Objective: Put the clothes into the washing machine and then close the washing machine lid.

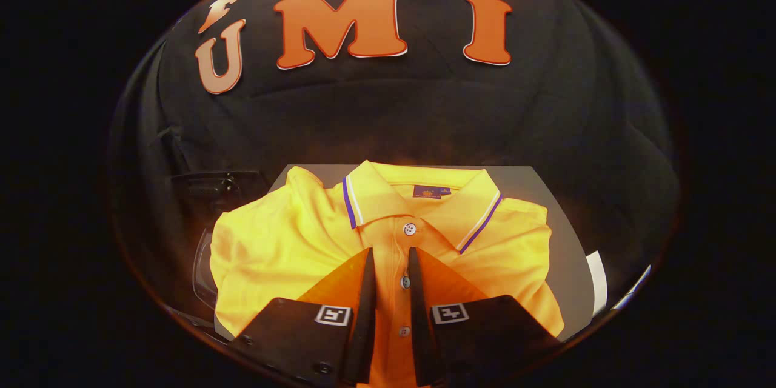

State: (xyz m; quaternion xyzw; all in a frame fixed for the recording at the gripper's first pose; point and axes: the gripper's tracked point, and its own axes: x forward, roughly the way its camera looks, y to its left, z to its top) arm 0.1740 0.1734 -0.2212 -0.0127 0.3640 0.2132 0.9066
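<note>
Poised over the folded yellow polo shirt (388, 236) on the grey worktop (567, 267), fingers (365, 291) narrowly parted astride its button placket, seemingly not yet pinching: press deeper, gather several layers before lifting.

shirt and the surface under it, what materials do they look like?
Yellow polo shirt: looks like soft knit fabric, matte, with creases, a striped collar and small plastic-looking buttons; its placket runs up the narrow gap between the gripper fingers. Grey surface under it: smooth, flat and hard-looking, maybe laminate or painted board; cannot tell which.
</note>
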